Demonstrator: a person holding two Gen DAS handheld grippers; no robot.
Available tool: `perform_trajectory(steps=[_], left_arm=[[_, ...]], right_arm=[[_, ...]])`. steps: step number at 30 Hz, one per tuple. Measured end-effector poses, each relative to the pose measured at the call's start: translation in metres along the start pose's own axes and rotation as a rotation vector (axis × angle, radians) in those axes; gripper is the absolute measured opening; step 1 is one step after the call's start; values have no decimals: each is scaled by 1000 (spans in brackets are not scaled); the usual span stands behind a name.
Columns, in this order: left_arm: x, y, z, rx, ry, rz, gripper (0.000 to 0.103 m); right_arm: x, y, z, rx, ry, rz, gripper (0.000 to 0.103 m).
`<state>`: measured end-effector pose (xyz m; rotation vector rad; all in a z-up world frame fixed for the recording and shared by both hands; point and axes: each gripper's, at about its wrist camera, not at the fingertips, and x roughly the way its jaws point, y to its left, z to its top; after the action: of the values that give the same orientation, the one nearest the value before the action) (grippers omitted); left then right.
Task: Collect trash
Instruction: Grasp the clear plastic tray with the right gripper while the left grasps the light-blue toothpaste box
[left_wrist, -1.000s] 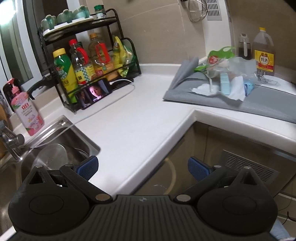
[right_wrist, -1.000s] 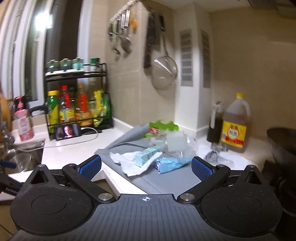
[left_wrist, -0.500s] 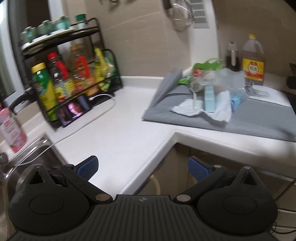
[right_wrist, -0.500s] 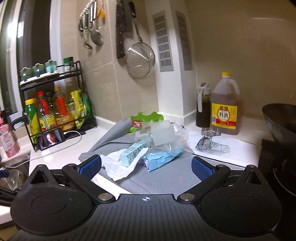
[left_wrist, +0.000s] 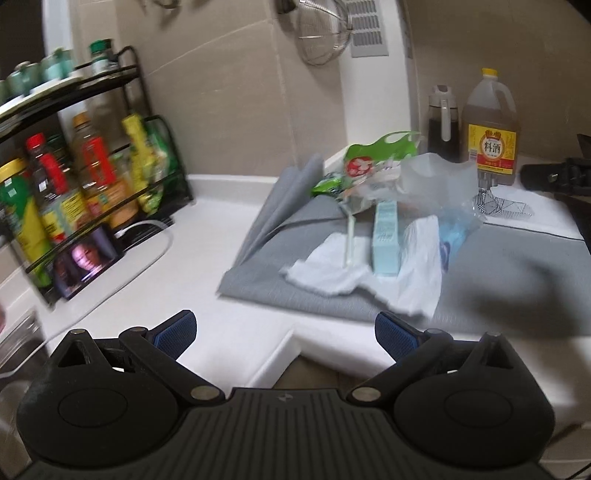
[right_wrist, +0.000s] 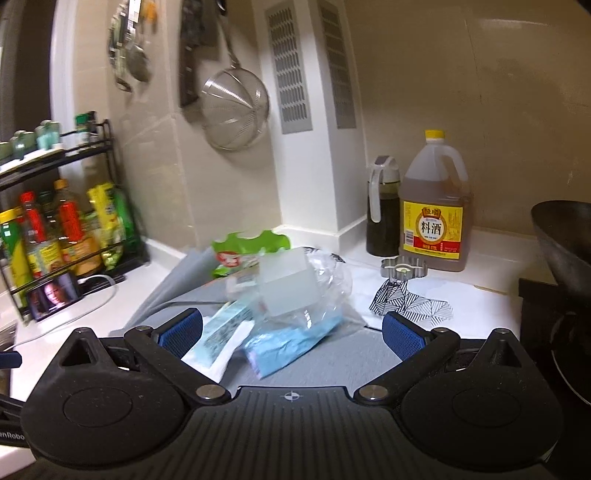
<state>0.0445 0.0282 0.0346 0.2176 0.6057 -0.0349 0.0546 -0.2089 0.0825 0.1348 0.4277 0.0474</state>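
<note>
A pile of trash lies on a grey mat (left_wrist: 517, 273) on the white counter. It holds a white tissue (left_wrist: 332, 269), a pale blue box (left_wrist: 386, 236), a clear plastic bag (left_wrist: 439, 181), a blue wrapper (right_wrist: 288, 343) and a green wrapper (left_wrist: 373, 151). My left gripper (left_wrist: 284, 330) is open and empty, just short of the mat's near edge. My right gripper (right_wrist: 291, 330) is open and empty, close over the blue wrapper and the box (right_wrist: 225, 325).
A black rack of sauce bottles (left_wrist: 74, 177) and a phone (left_wrist: 85, 258) stand at the left. A cooking wine jug (right_wrist: 436, 214) and a dark bottle (right_wrist: 382, 210) stand at the back. A black wok (right_wrist: 561, 240) is at the right. A strainer (right_wrist: 232, 110) hangs on the wall.
Both grippers have moved forward and to the right, toward the trash pile, which now looks larger. The sink has left the left wrist view. Both stay open.
</note>
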Motion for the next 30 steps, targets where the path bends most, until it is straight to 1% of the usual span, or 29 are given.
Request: perform_trajectory(steps=[5,14,18,23,25,27,28,29,30], left_arm=[[40,-19,21,40,33,-23,103],[105,-35,44,63,111,-67,103],[124,-33,49,59,140,-67,103],[142,-36,57,73,166,-94,103],[148,-40,61,83,172,-101,103],[151,-44,67,91,168,-108,103],[152,-47,69,95,163,-110,103],[152,-48,71,99,156,-108,103],[153,-50,74,101,149,-109,103]], right_arm=[[38,-2,7,-6,34,-35,103],[97,3,17,-29,72,-33,103],[123,4,19,-31,85,-31,103],[150,12,15,-55,93,-30,103],[156,14,14,-79,82,-51,103],[157,14,11,-107,48,-86,102],[155,12,10,-119,29,-101,97],[152,8,8,-124,9,-101,87],[150,3,6,-121,-1,-88,64]])
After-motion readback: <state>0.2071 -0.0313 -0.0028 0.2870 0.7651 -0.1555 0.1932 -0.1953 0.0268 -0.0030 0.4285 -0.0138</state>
